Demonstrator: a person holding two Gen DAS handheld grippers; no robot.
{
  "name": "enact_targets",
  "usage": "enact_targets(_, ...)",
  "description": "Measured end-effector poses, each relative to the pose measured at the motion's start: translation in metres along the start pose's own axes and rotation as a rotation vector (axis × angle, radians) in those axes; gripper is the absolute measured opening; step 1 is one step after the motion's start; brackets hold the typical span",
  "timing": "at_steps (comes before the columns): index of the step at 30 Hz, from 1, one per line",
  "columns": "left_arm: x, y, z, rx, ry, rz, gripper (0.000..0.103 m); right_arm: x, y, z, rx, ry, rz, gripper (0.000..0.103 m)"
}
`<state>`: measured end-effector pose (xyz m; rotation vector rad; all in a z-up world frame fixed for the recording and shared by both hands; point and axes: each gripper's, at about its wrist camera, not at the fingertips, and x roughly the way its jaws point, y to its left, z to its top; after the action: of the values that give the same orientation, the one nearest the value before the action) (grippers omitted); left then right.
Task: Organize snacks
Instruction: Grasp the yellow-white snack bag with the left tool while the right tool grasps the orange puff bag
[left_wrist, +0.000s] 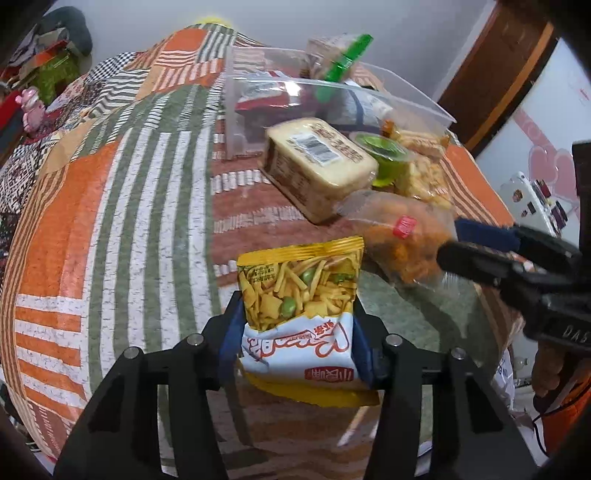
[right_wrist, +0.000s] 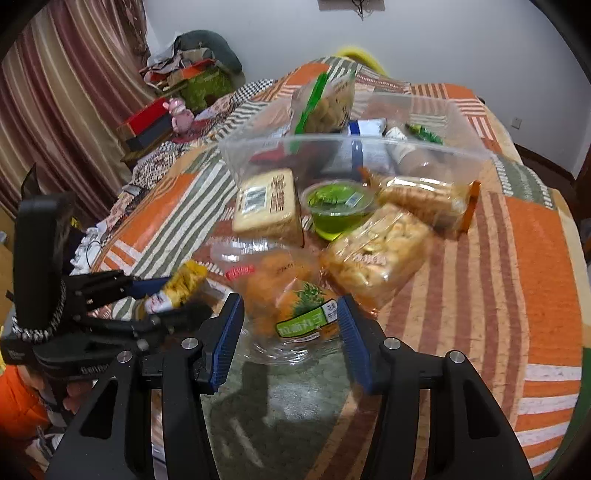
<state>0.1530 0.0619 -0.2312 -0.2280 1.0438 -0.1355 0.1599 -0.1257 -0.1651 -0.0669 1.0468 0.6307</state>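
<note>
My left gripper (left_wrist: 297, 328) is shut on a yellow and white snack bag (left_wrist: 301, 295) and holds it above the table; it also shows in the right wrist view (right_wrist: 177, 291). My right gripper (right_wrist: 290, 325) is open, its blue pads on either side of a clear bag of orange snacks (right_wrist: 284, 291), not closed on it. That bag shows in the left wrist view (left_wrist: 399, 236) with the right gripper (left_wrist: 480, 243) at its side. A clear plastic bin (right_wrist: 406, 147) holding several snacks stands behind.
In front of the bin lie a tan boxed cake (right_wrist: 269, 203), a green jelly cup (right_wrist: 338, 210), a bag of pale puffs (right_wrist: 376, 254) and a biscuit pack (right_wrist: 428, 199). A patchwork cloth (right_wrist: 517, 258) covers the table. Clutter sits at the far left (right_wrist: 177, 114).
</note>
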Motion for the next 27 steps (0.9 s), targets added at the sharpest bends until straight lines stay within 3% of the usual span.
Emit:
enact_targets(4, -0.005, 0.01, -0.001, -0.008, -0.016, 0.031, 0.051, 0.002, 0.001, -0.004, 0.017, 0.035, 0.072, 0.052)
enact_targets(11, -0.013, 0.021, 0.003, -0.04, -0.036, 0.028, 0.051, 0.009, 0.013, 0.01, -0.036, 0.024, 0.037, 0.056)
enact_targets(18, -0.023, 0.02, 0.002, -0.03, -0.061, 0.024, 0.051, 0.039, 0.021, 0.014, -0.057, 0.072, 0.002, 0.056)
enact_targets(27, -0.034, 0.015, 0.013, -0.02, -0.096, 0.029, 0.051, 0.016, 0.013, 0.013, -0.028, 0.02, 0.015, 0.05)
